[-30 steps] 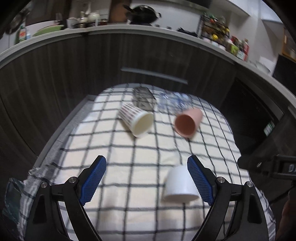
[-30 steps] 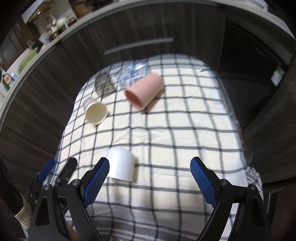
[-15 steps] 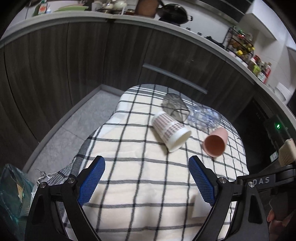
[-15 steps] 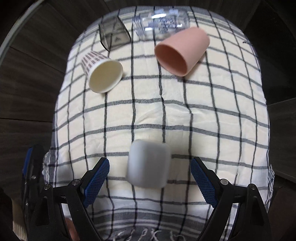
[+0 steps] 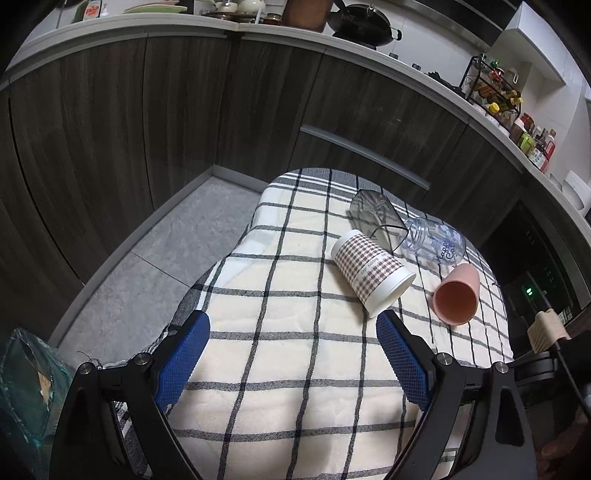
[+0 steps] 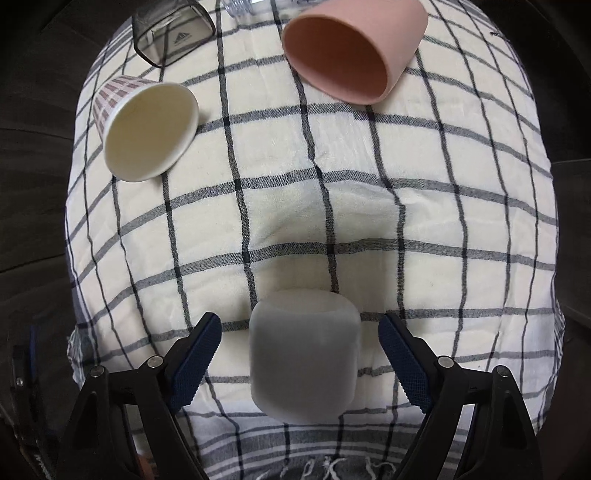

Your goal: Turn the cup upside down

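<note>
A white cup [image 6: 304, 354] lies on its side on the checked cloth [image 6: 332, 206], its closed base toward me. My right gripper [image 6: 300, 354] is open, its blue pads on either side of the cup with a gap on both sides. My left gripper [image 5: 291, 354] is open and empty above the cloth's left part. A checked paper cup [image 5: 371, 271] [image 6: 147, 129] and a pink cup [image 5: 456, 295] [image 6: 354, 48] lie on their sides farther back.
A dark clear cup [image 5: 375, 214] [image 6: 171, 31] and a clear plastic bottle [image 5: 436, 240] lie at the cloth's far end. Dark wood cabinets [image 5: 184, 129] curve round behind. Grey floor [image 5: 155, 258] shows at the left of the cloth.
My right gripper has come forward and down over the white cup, which now sits between its fingers. My left gripper has swung left; the white cup has left its view.
</note>
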Demonstrator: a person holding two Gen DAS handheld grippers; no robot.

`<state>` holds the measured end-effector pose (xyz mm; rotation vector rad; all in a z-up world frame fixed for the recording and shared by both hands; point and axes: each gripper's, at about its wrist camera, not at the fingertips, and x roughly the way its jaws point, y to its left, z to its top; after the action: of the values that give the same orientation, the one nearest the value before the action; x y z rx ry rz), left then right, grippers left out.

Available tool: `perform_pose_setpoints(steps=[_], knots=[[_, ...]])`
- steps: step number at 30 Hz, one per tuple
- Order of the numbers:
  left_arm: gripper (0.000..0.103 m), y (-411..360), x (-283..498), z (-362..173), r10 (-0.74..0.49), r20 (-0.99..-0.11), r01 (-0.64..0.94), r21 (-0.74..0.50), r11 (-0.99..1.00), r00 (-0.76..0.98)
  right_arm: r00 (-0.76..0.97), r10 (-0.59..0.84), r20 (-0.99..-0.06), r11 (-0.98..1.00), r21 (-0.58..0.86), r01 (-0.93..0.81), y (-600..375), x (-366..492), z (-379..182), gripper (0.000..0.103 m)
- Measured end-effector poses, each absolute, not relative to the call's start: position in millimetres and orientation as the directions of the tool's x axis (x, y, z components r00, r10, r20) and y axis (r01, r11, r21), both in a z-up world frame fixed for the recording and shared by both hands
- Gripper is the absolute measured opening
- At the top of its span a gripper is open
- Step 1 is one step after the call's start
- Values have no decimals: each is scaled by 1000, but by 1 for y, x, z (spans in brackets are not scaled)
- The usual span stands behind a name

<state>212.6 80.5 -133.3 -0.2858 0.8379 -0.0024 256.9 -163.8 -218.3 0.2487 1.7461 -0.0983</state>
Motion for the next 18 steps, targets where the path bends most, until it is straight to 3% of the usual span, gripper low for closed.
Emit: perform_pose_setpoints(steps=[5, 11, 14, 18], knots=[[92, 80, 213, -135, -110, -734, -111, -246, 963, 670, -203, 120, -972, 972, 74, 222, -162, 258, -229, 67], [92, 73, 211, -136, -114, -734, -92, -234, 968, 670, -152, 138, -979, 976, 108, 191, -164, 250, -220, 67], [92, 71, 211, -136, -118, -730, -89, -238, 967, 673, -61, 148, -987, 975, 136, 176, -166, 246, -208, 67], [92, 67, 208, -136, -118, -720, -79, -234, 969, 684, 192, 115, -975, 980, 143, 138, -172, 239, -181, 67]])
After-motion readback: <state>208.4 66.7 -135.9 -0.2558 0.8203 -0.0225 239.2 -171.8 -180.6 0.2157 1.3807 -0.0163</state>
